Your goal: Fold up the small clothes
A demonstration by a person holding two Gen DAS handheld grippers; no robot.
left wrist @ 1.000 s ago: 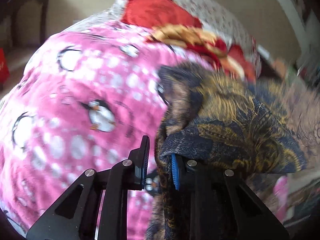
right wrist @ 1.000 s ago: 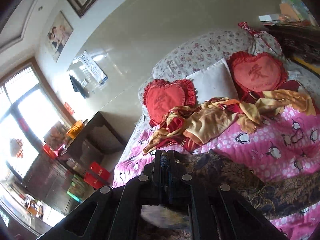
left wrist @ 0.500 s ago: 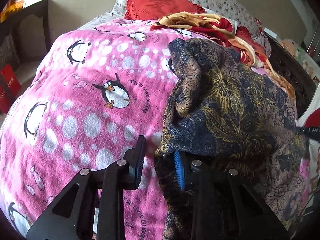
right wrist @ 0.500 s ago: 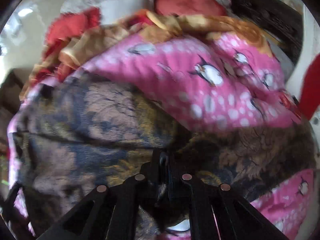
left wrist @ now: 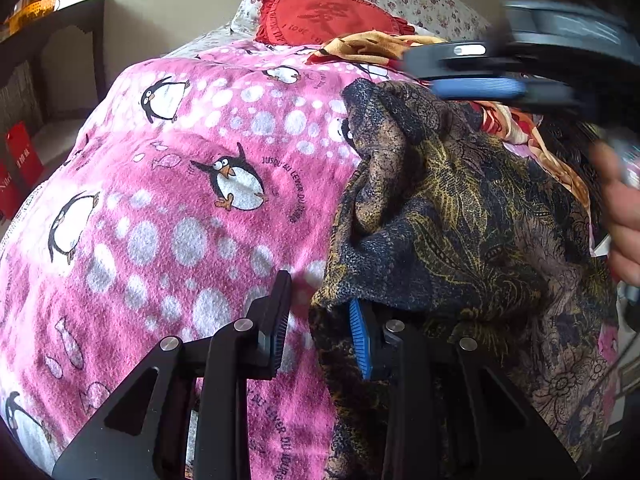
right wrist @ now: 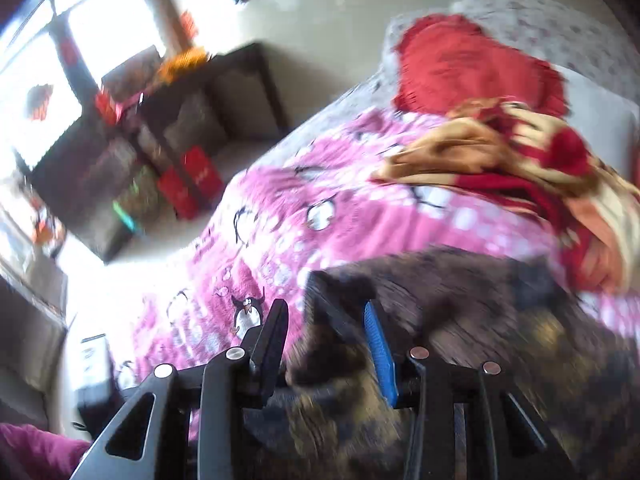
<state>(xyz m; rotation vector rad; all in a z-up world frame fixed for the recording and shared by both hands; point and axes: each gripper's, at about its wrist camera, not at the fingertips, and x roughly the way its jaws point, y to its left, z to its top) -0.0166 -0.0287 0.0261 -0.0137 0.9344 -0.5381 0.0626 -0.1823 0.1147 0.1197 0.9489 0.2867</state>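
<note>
A dark navy and gold patterned garment lies bunched on the pink penguin blanket. My left gripper is open at the garment's near left edge; the cloth drapes over its right finger and nothing is pinched. My right gripper is open just above the same garment, whose edge lies between its jaws. It also shows blurred in the left wrist view, above the garment's far corner.
A crumpled red and orange cloth and a red heart cushion lie at the head of the bed. A dark shelf unit with red boxes stands on the floor left of the bed.
My right gripper has opened and let go of the dark garment, then swung away above it. The garment has settled on the blanket. My left gripper stays open.
</note>
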